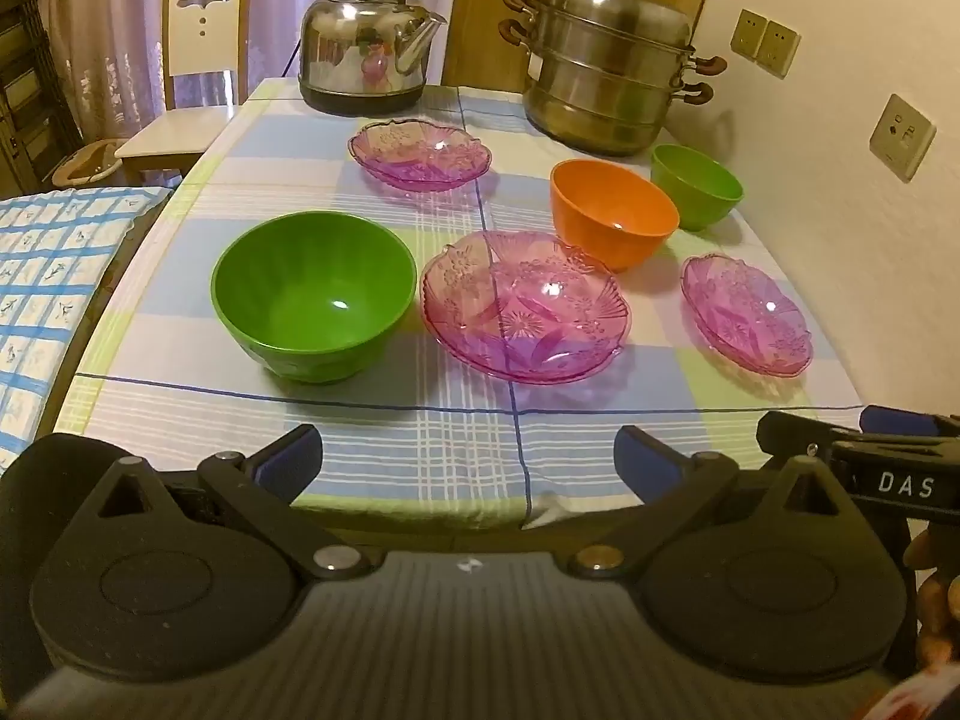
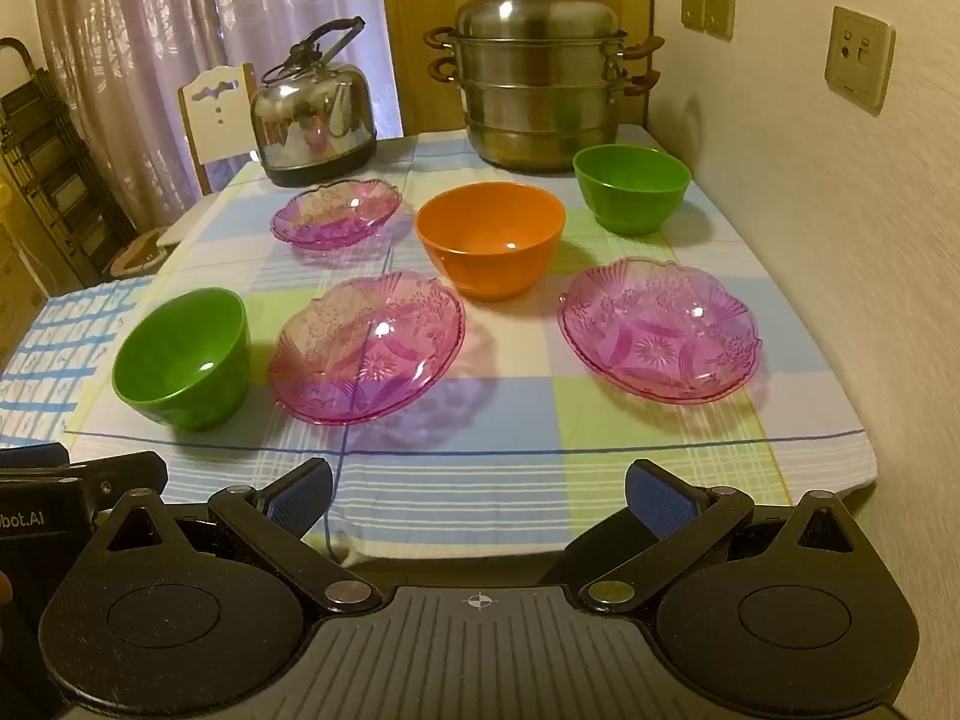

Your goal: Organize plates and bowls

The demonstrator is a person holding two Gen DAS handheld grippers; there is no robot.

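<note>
While both grippers' fingers (image 1: 291, 456) gape wide and empty, pink plates (image 2: 367, 348), green bowl (image 1: 313, 294), orange bowl (image 2: 491, 237) sit apart

Legible markings are few. In the left wrist view, white capital letters "DAS" stand on the side of the black plastic right gripper body (image 1: 888, 474), which enters at the right edge; any further letters are cut off or hidden. In the right wrist view, white lettering "bot.AI" stands on the side of the black plastic left gripper body (image 2: 36, 519) at the left edge; the start of the word lies outside the frame. A small white crosshair sign stands on the ribbed grey gripper housing (image 2: 477, 601), at its front edge. Nothing else carries readable text.
</note>
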